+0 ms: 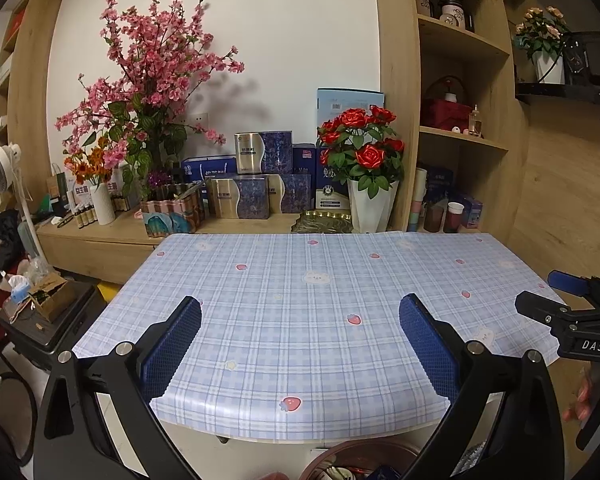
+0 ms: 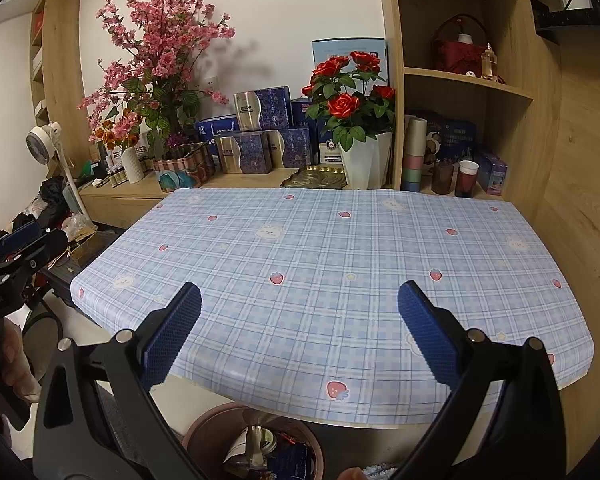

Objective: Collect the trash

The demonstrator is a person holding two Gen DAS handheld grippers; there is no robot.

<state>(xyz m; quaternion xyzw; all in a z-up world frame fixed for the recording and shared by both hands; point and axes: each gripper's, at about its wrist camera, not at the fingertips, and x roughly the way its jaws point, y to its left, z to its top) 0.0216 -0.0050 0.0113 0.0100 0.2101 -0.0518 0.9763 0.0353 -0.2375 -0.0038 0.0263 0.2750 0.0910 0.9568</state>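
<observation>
Even indoor light, moderately bright, no harsh glare. Pink blossom branches [image 1: 156,64] throw a soft blurred shadow rightward on the white wall [image 1: 300,32]. Heavy fisheye bending at edges, dark vignetted corners. Centre sharp; periphery slightly soft.

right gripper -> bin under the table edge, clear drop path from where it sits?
Probably yes. The right gripper is open and empty above the table's near edge, and the bin stands just below and in front, its mouth uncovered. Nothing shows between them, though the bin's near rim is out of frame.
</observation>
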